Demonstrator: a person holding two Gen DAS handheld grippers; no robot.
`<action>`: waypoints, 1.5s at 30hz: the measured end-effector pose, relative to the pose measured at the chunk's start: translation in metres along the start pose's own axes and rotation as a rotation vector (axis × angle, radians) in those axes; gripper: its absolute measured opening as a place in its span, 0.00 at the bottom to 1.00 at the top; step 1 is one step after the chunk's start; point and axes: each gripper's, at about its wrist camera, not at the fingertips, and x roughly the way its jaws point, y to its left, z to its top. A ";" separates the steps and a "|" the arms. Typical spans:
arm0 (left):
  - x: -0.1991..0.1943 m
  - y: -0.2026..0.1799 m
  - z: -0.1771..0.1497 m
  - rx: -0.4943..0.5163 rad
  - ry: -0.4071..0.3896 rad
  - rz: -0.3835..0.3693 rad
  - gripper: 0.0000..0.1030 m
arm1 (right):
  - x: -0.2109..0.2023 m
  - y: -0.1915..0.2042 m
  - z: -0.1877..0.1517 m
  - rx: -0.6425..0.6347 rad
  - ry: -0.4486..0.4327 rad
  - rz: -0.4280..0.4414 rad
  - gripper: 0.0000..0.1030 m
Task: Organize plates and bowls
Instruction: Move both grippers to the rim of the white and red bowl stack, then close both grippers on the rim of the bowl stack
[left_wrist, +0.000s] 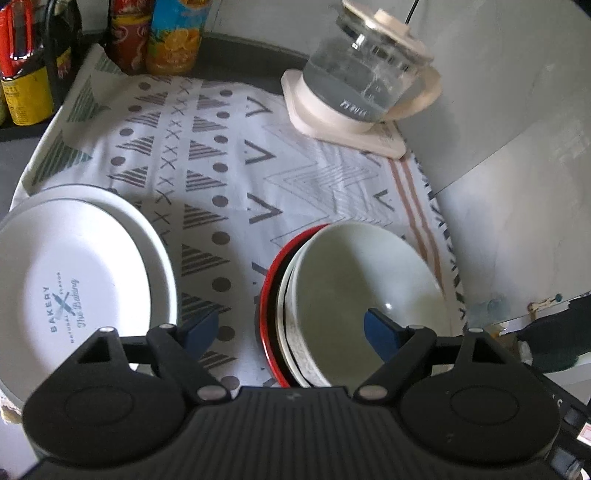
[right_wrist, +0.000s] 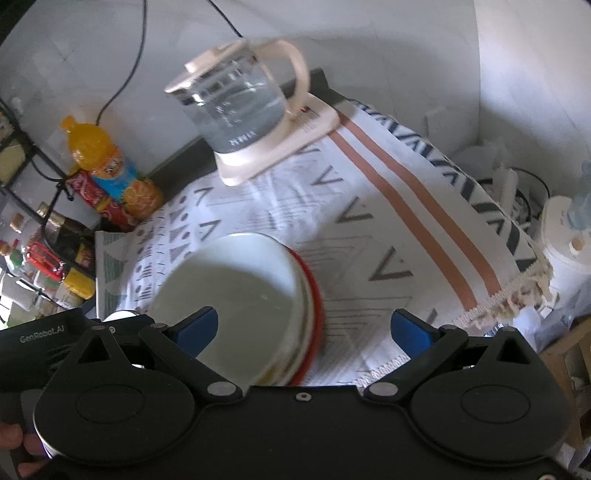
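Nested bowls (left_wrist: 365, 291) sit between the spread left tongs (left_wrist: 291, 332).

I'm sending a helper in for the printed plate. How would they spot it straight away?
On the patterned cloth, opposite the glass kettle, two plates are stacked. The top plate alone carries blue "BAKERY" lettering; the nested bowls beside it are plain.

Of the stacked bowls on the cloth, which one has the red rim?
The bottom bowl of the stack: its red rim shows below and outside the two pale bowls nested in it, the top bowl being plain off-white inside.
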 end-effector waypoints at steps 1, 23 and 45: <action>0.003 -0.001 -0.001 0.001 0.007 0.001 0.82 | 0.003 -0.004 0.000 0.008 0.009 0.002 0.95; 0.057 0.022 -0.006 -0.129 0.113 -0.008 0.32 | 0.072 -0.025 -0.012 0.131 0.217 0.120 0.45; 0.035 0.025 0.009 -0.128 0.047 -0.029 0.29 | 0.064 -0.006 0.007 0.054 0.162 0.172 0.37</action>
